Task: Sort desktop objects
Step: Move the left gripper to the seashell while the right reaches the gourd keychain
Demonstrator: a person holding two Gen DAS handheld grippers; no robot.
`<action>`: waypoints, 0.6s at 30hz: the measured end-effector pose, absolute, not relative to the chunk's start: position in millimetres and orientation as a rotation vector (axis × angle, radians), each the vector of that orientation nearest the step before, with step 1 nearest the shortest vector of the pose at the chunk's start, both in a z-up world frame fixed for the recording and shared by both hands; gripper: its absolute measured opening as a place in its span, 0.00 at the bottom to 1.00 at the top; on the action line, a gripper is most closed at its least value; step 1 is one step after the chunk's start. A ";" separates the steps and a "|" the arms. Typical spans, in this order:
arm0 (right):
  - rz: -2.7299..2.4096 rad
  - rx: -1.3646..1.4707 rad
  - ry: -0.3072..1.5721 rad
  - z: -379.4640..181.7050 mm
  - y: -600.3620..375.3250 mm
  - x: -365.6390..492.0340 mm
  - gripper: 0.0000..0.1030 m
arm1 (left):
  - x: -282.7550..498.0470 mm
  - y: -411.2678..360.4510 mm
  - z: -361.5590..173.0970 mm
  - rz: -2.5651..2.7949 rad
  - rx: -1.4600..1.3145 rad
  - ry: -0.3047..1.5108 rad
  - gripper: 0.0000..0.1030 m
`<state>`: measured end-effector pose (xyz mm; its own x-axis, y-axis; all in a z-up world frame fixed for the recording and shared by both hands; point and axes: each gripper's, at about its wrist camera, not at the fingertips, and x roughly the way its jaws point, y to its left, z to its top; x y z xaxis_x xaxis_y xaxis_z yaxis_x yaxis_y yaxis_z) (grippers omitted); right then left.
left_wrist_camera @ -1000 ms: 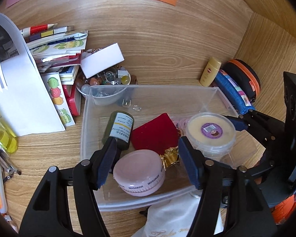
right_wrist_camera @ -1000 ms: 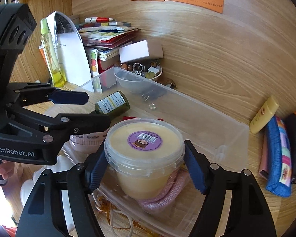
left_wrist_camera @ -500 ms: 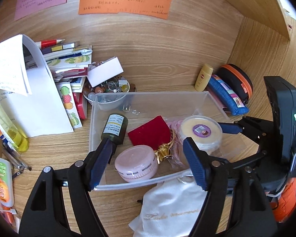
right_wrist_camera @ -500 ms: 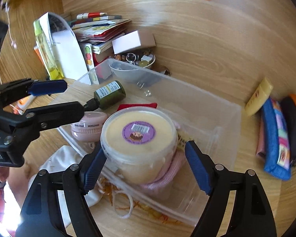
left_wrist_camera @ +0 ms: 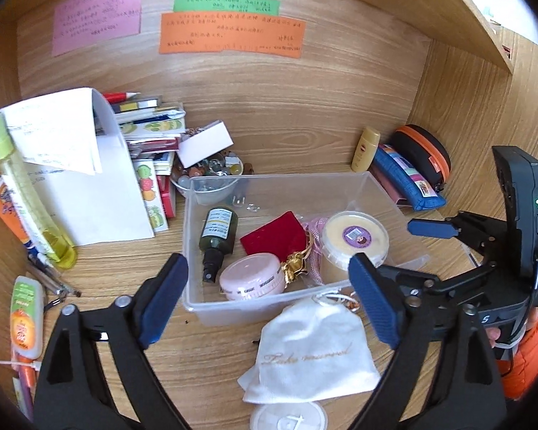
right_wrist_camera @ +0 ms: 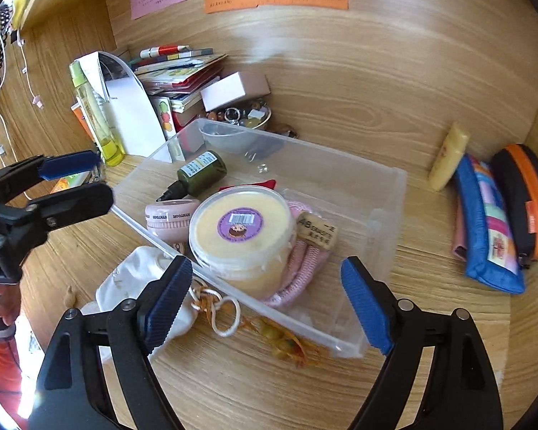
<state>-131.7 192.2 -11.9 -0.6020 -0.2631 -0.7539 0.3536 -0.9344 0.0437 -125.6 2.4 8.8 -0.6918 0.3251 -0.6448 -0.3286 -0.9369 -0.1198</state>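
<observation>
A clear plastic bin (left_wrist_camera: 269, 182) (right_wrist_camera: 376, 186) stands on the wooden desk. In it are a yellow cream tub (left_wrist_camera: 355, 236) (right_wrist_camera: 240, 225), a pink jar (left_wrist_camera: 251, 279) (right_wrist_camera: 168, 215), a dark green spray bottle (left_wrist_camera: 217, 233) (right_wrist_camera: 201, 173) lying flat and a red velvet pouch (left_wrist_camera: 272, 236). My left gripper (left_wrist_camera: 269, 297) hovers before the bin's near wall, jaws opening, nothing gripped. My right gripper (right_wrist_camera: 267, 301) hangs back from the tub, jaws opening, pads clear of it. A white drawstring pouch (left_wrist_camera: 312, 351) (right_wrist_camera: 140, 279) lies outside the bin.
Books and papers (left_wrist_camera: 143, 136) pile up at the back left beside a bowl of trinkets (left_wrist_camera: 211, 175). A yellow-green bottle (left_wrist_camera: 28, 193) leans at the left. A yellow tube (left_wrist_camera: 366, 148), a blue pencil case (left_wrist_camera: 405, 179) and a black-orange case (left_wrist_camera: 423, 154) fill the right corner.
Both grippers drew back and up from the bin while their jaws widened. The right pads came away from the yellow tub, the left pads from the pink jar.
</observation>
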 end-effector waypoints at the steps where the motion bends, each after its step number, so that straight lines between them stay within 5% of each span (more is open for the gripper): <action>1: -2.544 1.160 0.157 -11.0 193.0 -129.1 0.81 | -122.7 1.1 8.9 2.607 -0.989 0.010 0.92; 8: -2.621 1.104 0.164 -3.2 202.6 -105.8 0.82 | -100.3 -15.6 6.3 2.649 -0.995 -0.003 0.93; 18: -2.690 1.024 0.085 -1.6 221.0 -69.1 0.96 | -75.6 -57.1 -22.6 2.725 -1.104 -0.042 0.93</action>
